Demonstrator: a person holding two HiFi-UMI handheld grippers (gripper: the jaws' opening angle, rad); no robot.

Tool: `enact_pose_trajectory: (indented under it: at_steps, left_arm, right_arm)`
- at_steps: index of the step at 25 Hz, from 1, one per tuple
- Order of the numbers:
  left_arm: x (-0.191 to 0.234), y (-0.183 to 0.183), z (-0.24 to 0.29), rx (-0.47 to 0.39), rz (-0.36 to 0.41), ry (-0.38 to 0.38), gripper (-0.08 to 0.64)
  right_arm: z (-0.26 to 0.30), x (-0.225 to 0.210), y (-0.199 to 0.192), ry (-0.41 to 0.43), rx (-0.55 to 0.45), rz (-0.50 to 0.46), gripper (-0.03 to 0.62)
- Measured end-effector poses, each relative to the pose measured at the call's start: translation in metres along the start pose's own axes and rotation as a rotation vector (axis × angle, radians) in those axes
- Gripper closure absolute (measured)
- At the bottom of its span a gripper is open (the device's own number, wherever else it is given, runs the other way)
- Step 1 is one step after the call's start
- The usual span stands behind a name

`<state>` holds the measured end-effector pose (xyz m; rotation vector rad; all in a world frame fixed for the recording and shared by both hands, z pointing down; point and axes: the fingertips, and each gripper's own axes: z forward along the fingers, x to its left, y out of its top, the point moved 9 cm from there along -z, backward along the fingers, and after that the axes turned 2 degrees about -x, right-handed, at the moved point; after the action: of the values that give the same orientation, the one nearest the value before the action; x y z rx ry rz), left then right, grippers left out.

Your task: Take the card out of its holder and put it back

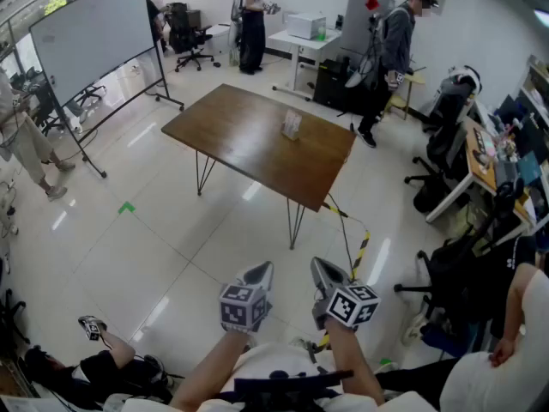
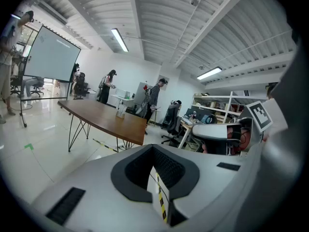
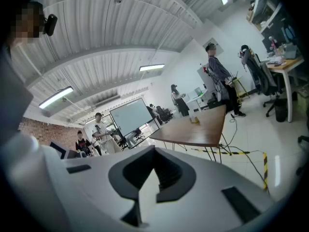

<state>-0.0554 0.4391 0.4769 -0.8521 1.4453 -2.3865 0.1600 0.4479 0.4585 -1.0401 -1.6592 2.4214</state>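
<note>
Closed, empty: left gripper (image 1: 260,273), right gripper (image 1: 324,271); brown wooden table (image 1: 240,136) bearing pale card holder (image 1: 292,125) well apart; yellow-black striped cable (image 1: 360,251) between

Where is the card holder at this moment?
In the head view the card holder stands on the wooden table, right of its middle, upper centre of the frame.

Mid-frame: brown table (image 1: 249,136) stood on thin black legs | upper left: whiteboard (image 1: 94,33) on wheeled stand | top right: person in grey jacket (image 1: 391,54) stood | floor: green tape mark (image 1: 127,207) lay left of table, yellow-black striped strip (image 1: 360,251) ran from its near corner | right edge: black office chair (image 1: 446,127)
</note>
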Motion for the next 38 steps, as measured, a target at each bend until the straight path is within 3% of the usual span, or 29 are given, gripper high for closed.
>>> enact_pose_trajectory:
  at_steps: [12,21,29,38]
  left_arm:
    - [0.039,0.003,-0.019,0.002,-0.003,-0.014,0.565]
    - [0.061,0.005,-0.026,0.027,0.014,-0.062,0.565]
    - [0.07,0.01,0.0,0.042,-0.002,-0.064,0.565]
    - [0.092,0.042,0.057,0.034,0.003,-0.03,0.565]
  right_arm:
    - [0.031,0.032,-0.016,-0.011,-0.001,0.003,0.589]
    - [0.037,0.048,-0.037,-0.07,-0.015,0.034,0.589]
    - [0.053,0.024,-0.038,-0.101,-0.005,0.068,0.589]
    - [0.111,-0.015,-0.002,-0.062,-0.001,0.065,0.589]
